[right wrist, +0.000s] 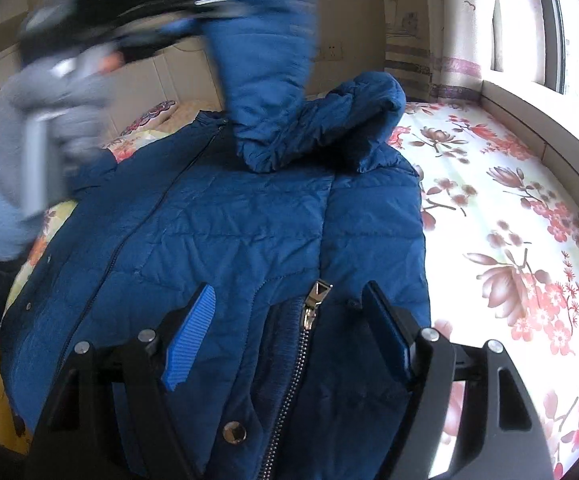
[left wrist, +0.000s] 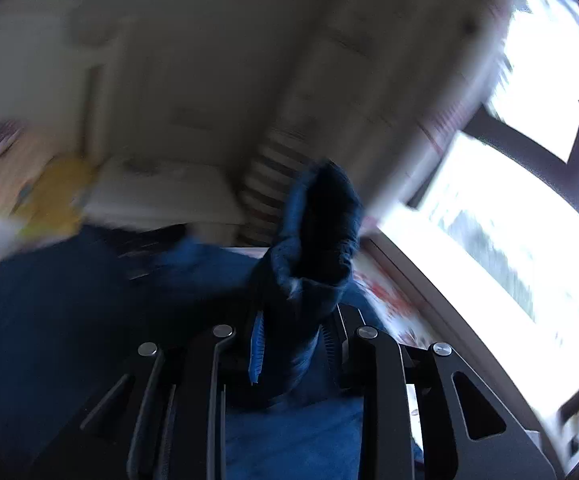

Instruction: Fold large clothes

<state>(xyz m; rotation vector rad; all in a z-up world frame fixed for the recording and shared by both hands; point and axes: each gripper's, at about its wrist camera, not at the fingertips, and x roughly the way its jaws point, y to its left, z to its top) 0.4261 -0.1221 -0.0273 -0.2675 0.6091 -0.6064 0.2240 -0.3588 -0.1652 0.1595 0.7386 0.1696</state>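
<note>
Jacket (right wrist: 225,240) lies spread, zip side up, on the bed (right wrist: 509,216), apparently laid flat for folding. Left claw (left wrist: 289,344) is clamped on a sleeve (left wrist: 317,240), which stands raised above the jacket body; judged purpose: to carry the sleeve across the front as a fold. The left-wrist view is blurred, so further detail is unclear. Right claw (right wrist: 289,332) stands apart, holding nothing, poised over the zip (right wrist: 309,312) near the hem, the jacket directly beneath and ahead of it.

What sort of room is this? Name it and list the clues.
Most likely a bedroom: the blue padded jacket lies on a bed with a floral sheet, beside a curtained window and a padded headboard.
</note>
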